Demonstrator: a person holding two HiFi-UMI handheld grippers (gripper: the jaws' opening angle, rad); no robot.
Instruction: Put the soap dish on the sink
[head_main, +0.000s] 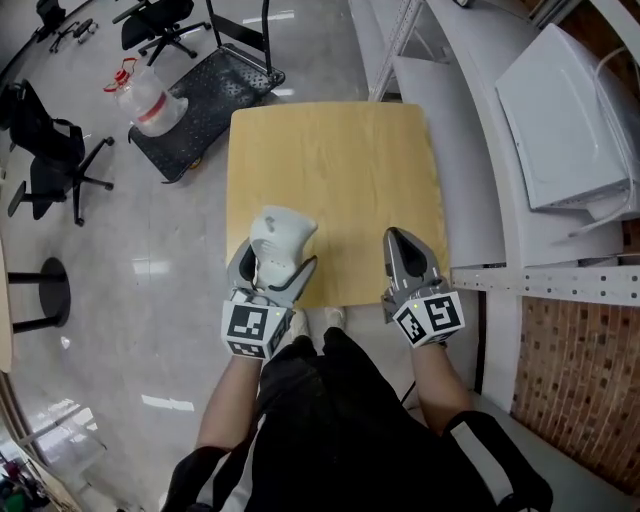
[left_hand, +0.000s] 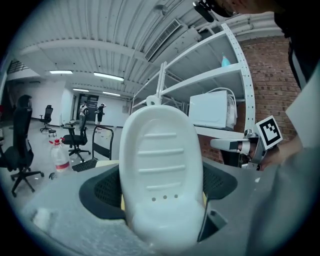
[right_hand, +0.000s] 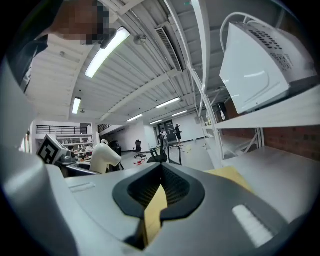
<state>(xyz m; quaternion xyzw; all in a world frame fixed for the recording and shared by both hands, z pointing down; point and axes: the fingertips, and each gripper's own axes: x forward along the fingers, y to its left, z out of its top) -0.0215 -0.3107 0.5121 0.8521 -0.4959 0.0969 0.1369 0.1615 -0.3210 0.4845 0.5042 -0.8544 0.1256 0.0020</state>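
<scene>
Flooring (head_main: 130, 250) is glossy grey and takes up the left side of the head view. White shelving (head_main: 470, 190) runs along the right side in front of a brick wall (head_main: 570, 380). A square wooden table (head_main: 330, 180) stands between them, its right edge just beside the shelving. A white boxy appliance (head_main: 565, 120) sits on an upper shelf with a cable running from it. A black platform cart (head_main: 205, 105) is parked on the floor beyond the table's far left corner, and a large clear water bottle (head_main: 148, 98) with a red cap lies against it. A black office chair (head_main: 50, 150) stands further left.

The left gripper (head_main: 275, 265) is over the table's near edge, clenched on the soap dish (left_hand: 160, 165). The dish is white and oval, with raised ribs and three small holes. It stands upright between the jaws, gripped at its lower end and clear of the tabletop.

The right gripper (head_main: 398, 238) is over the near right part of the table, well apart from the dish. Its jaws are drawn together to a thin slit with nothing held between them.
</scene>
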